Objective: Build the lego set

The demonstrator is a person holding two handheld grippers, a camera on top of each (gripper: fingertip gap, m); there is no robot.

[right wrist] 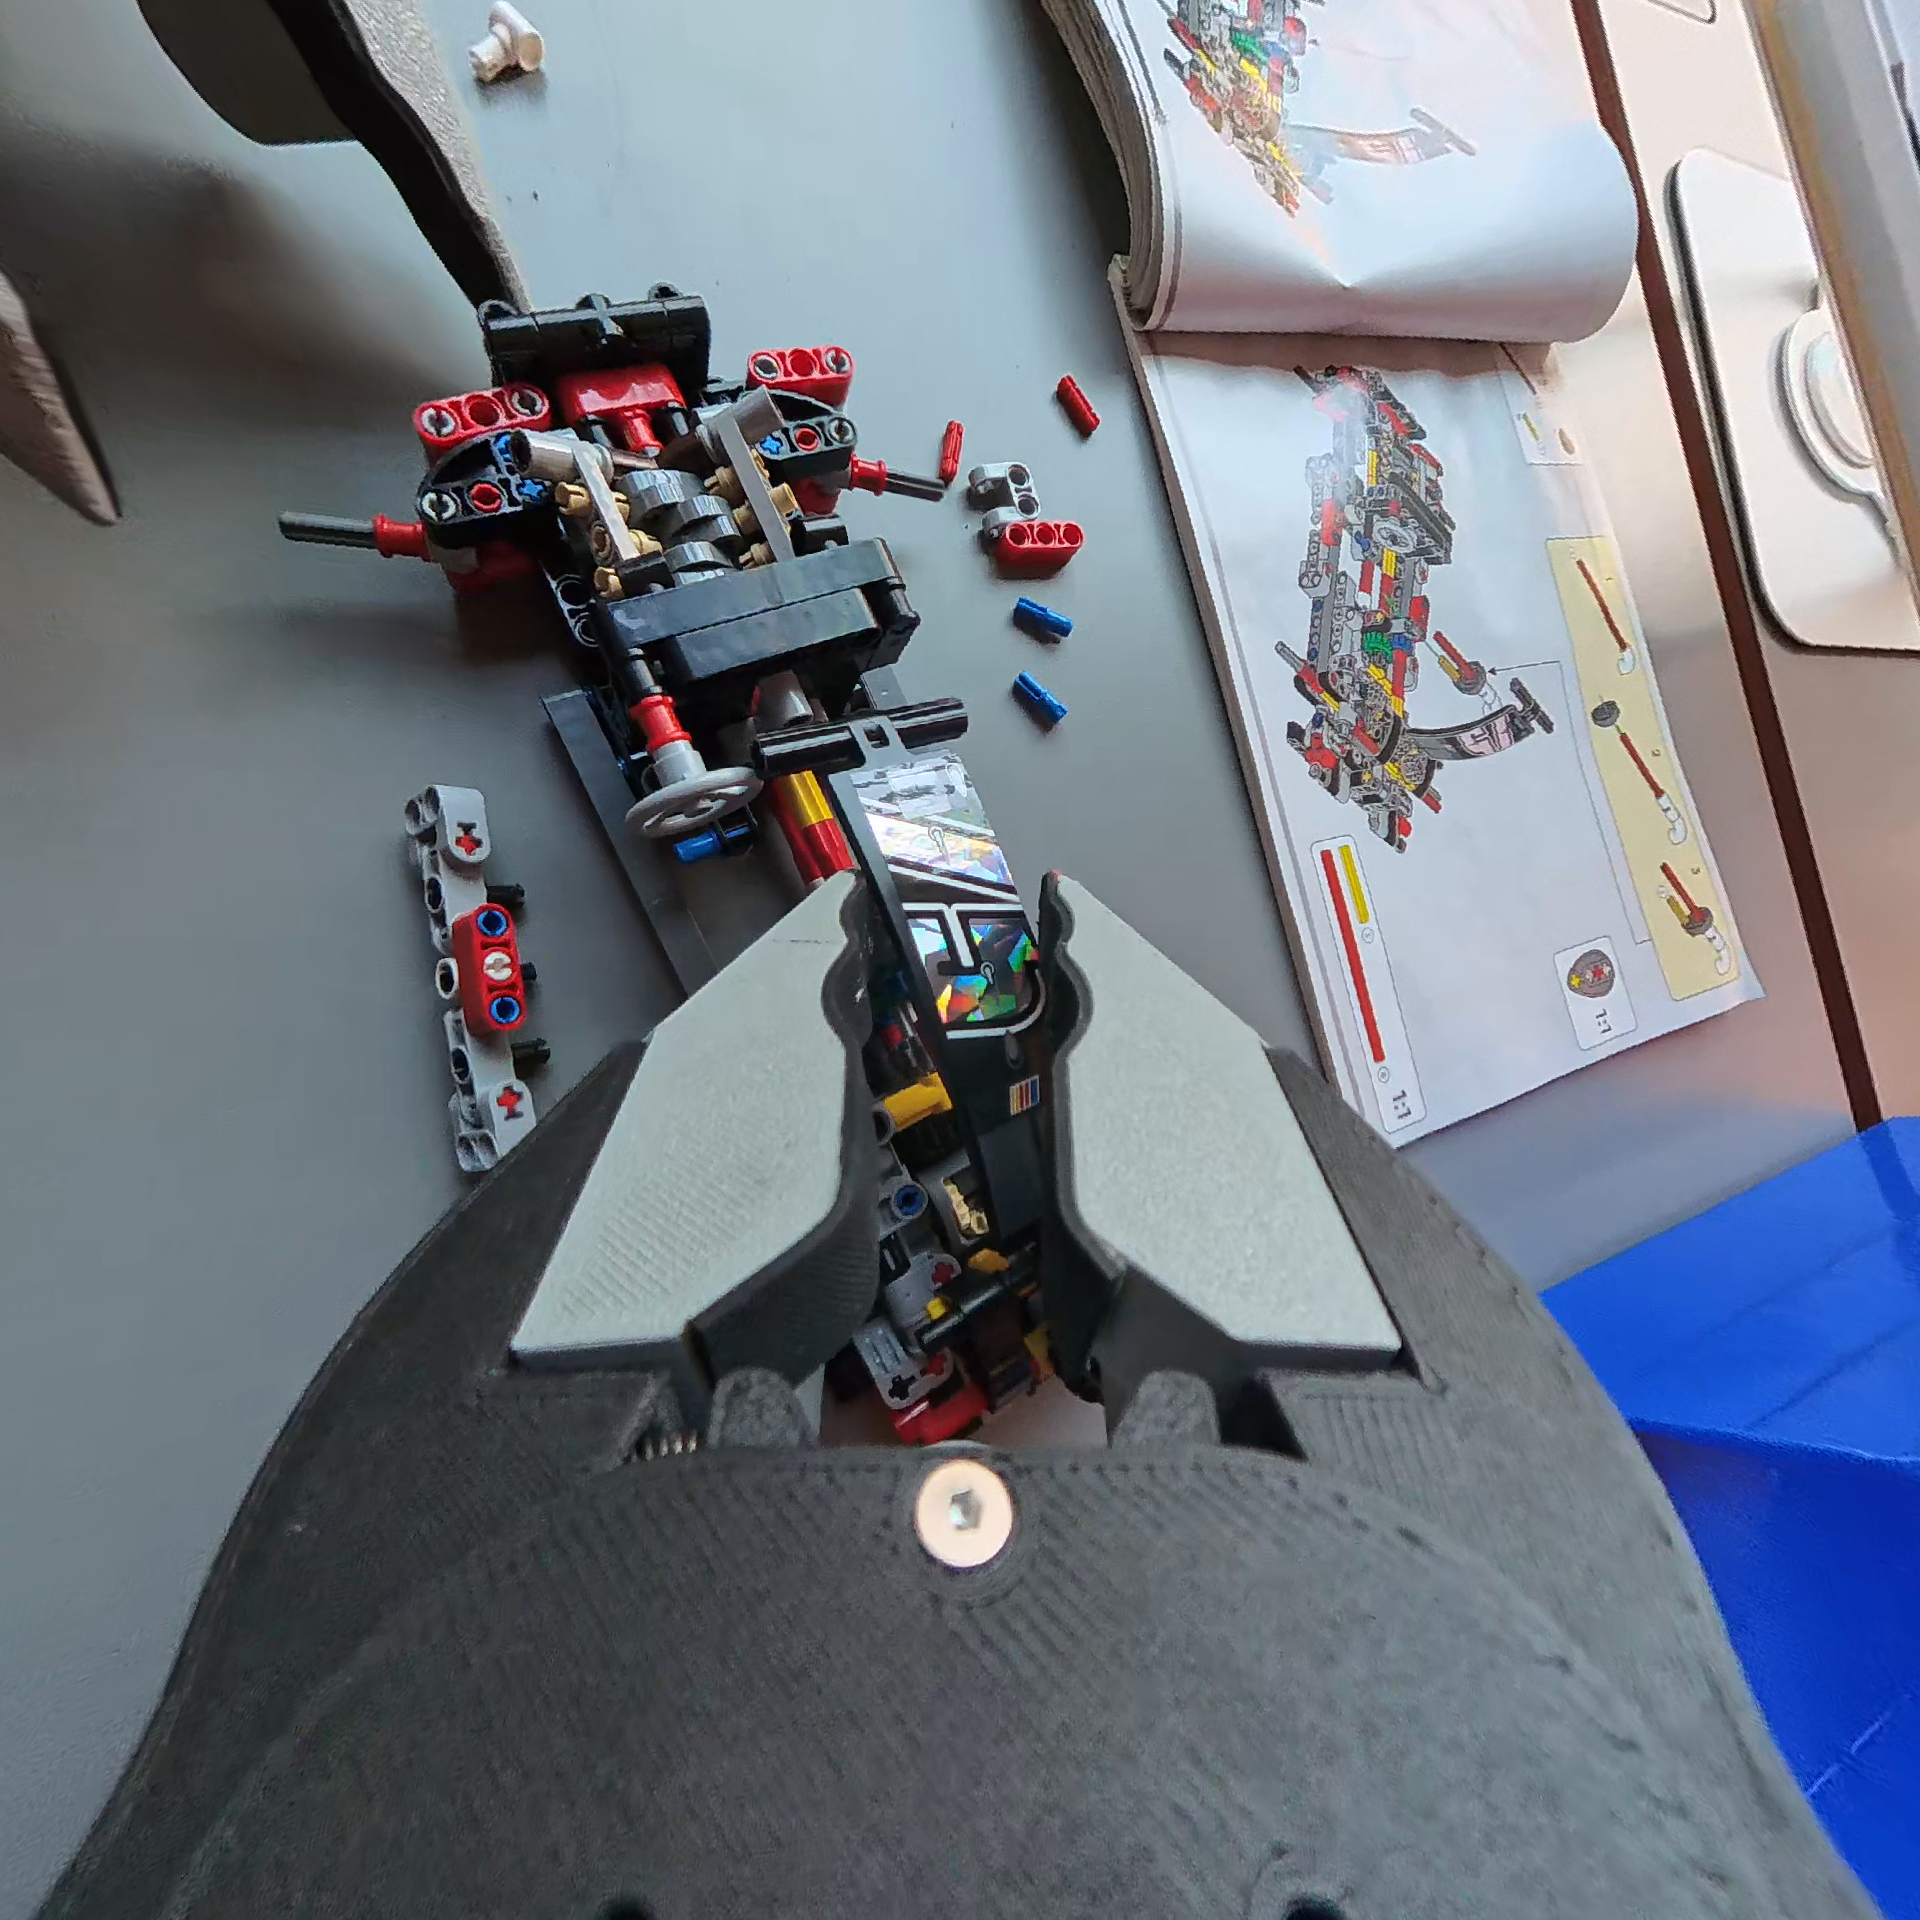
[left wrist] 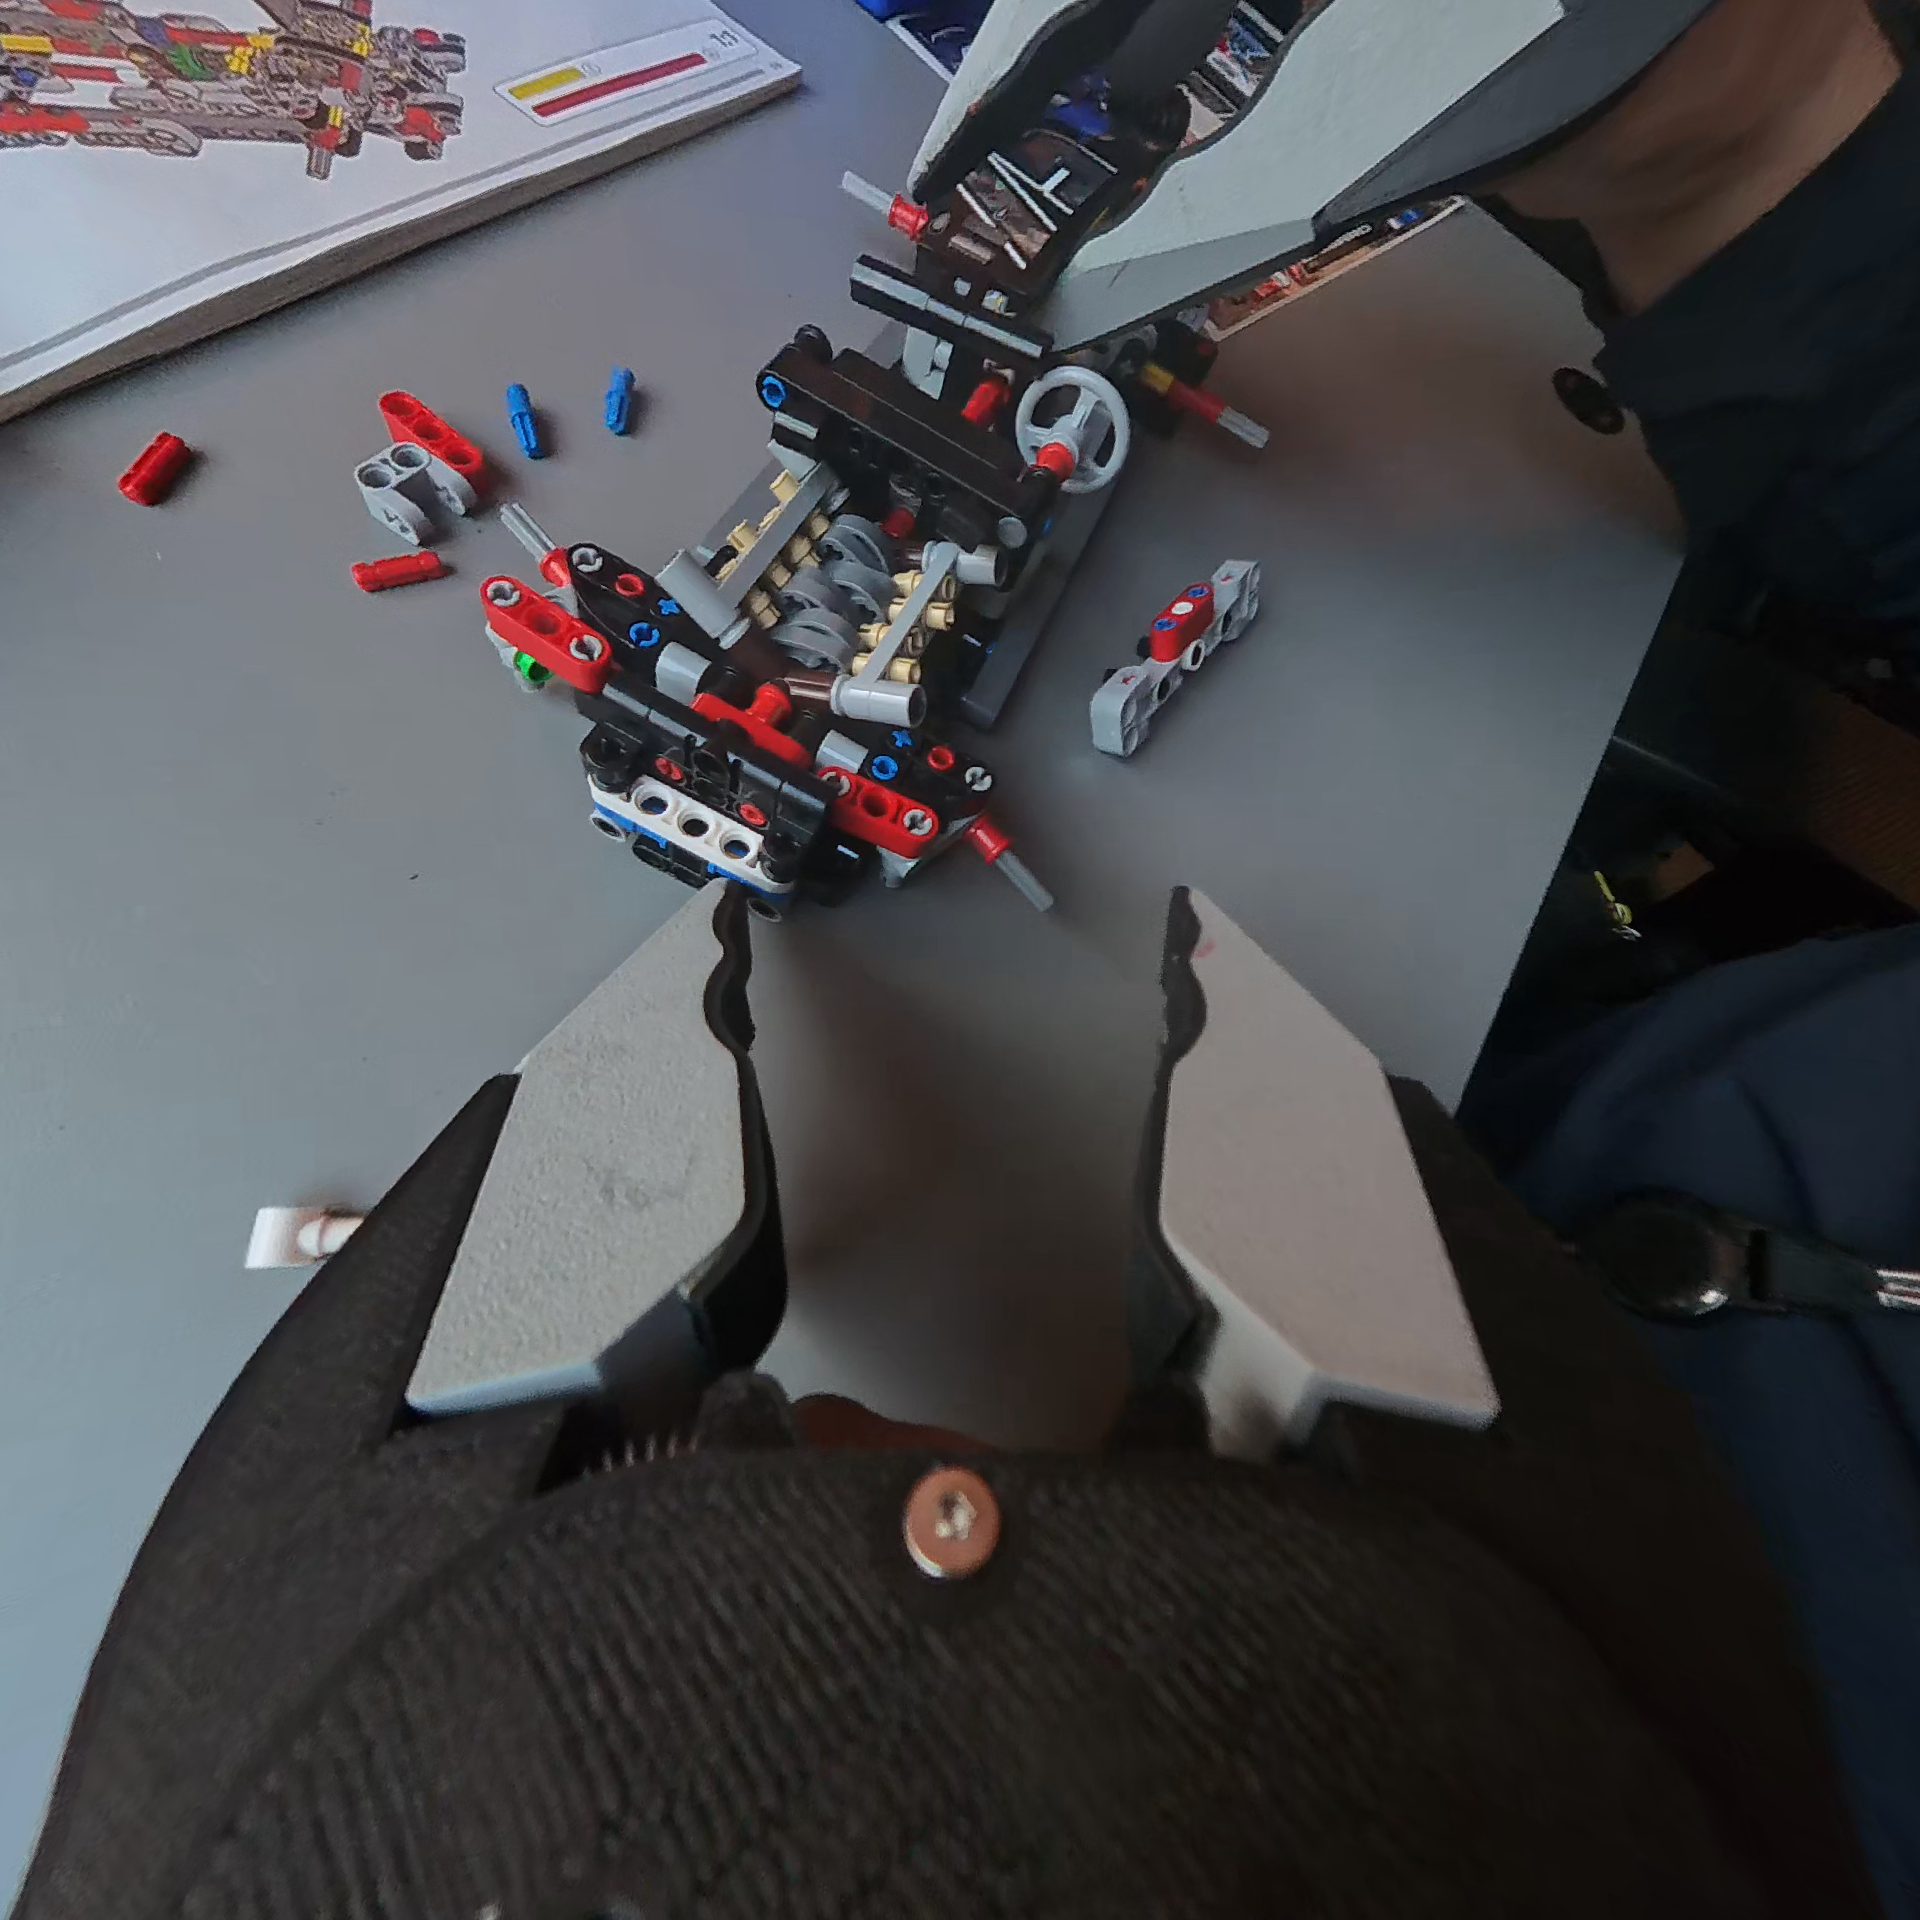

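- Left wrist view: the left gripper (left wrist: pixel 951 904) hangs with its jaws spread wide and nothing between them, just short of the near end of the half-built brick car chassis (left wrist: pixel 821 623), its left fingertip almost touching the white beam there. Loose red pins (left wrist: pixel 154 468), blue pins (left wrist: pixel 525 419) and a grey beam sub-assembly (left wrist: pixel 1174 655) lie unfitted around it, so the build looks unfinished. The instruction booklet (left wrist: pixel 312 208) sits at the far left of the grey table (left wrist: pixel 260 831).
- Right wrist view: the right gripper (right wrist: pixel 951 894) pinches the chassis's far section, pads seemingly pressed on its black holographic panel (right wrist: pixel 956 914). A blue bin (right wrist: pixel 1766 1351) stands beside the table.
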